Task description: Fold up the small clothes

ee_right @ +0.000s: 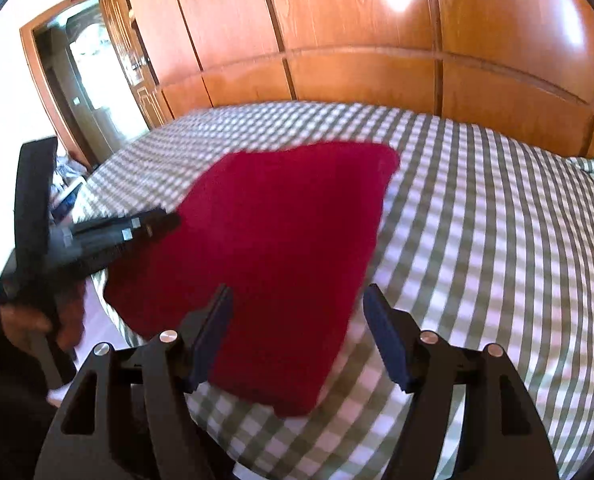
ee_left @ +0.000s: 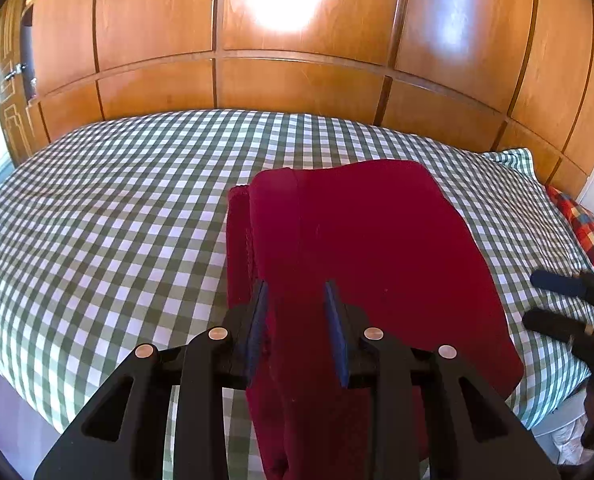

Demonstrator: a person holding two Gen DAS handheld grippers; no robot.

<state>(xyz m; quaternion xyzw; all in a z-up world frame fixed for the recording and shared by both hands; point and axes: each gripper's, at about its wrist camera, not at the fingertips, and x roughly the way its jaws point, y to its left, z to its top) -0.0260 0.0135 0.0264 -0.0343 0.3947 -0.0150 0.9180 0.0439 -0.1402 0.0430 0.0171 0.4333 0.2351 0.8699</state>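
Left gripper [ee_left: 295,300]: nearest to the cloth; its blue pads stand a little apart with a ridge of red fabric between them. I cannot tell whether the pads press on it.
Right gripper [ee_right: 297,312]: jaws wide apart, nothing between them, hovering over the cloth's near right edge without touching.
Red garment [ee_left: 361,248]: lies folded on the bed, its near end draping over the mattress edge below the left gripper.
Long axis: runs away from both grippers, near edge of the bed towards the wardrobe.
Nearer hand: the left, by my judgement, as the cloth sits in its jaws.
Checked bedsheet [ee_left: 109,220]: green and white, under the garment.
Wooden wardrobe [ee_left: 297,80]: beyond the bed, farthest back.
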